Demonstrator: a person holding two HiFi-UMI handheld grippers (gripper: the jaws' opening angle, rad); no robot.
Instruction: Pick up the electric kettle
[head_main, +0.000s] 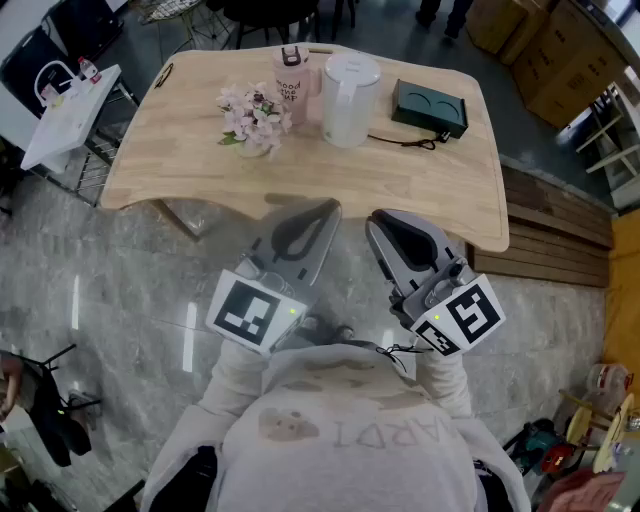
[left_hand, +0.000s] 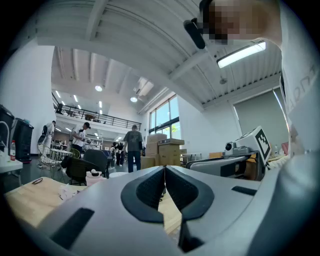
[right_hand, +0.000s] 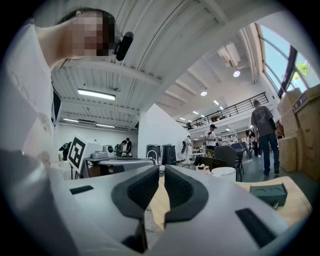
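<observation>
The white electric kettle (head_main: 349, 98) stands upright at the far middle of the wooden table (head_main: 300, 175), its black cord (head_main: 405, 140) trailing right. In the right gripper view only its lid (right_hand: 223, 172) shows above the jaw. Both grippers hover over the floor in front of the table's near edge, well short of the kettle. My left gripper (head_main: 325, 207) has its jaws together with nothing between them, seen too in the left gripper view (left_hand: 165, 170). My right gripper (head_main: 377, 220) beside it is also shut and empty (right_hand: 161, 172).
A pink tumbler (head_main: 291, 85) stands just left of the kettle, with a bunch of pale flowers (head_main: 252, 118) further left. A dark green box (head_main: 430, 106) lies to the kettle's right. A white side table (head_main: 70, 110) stands at far left. People are in the hall behind.
</observation>
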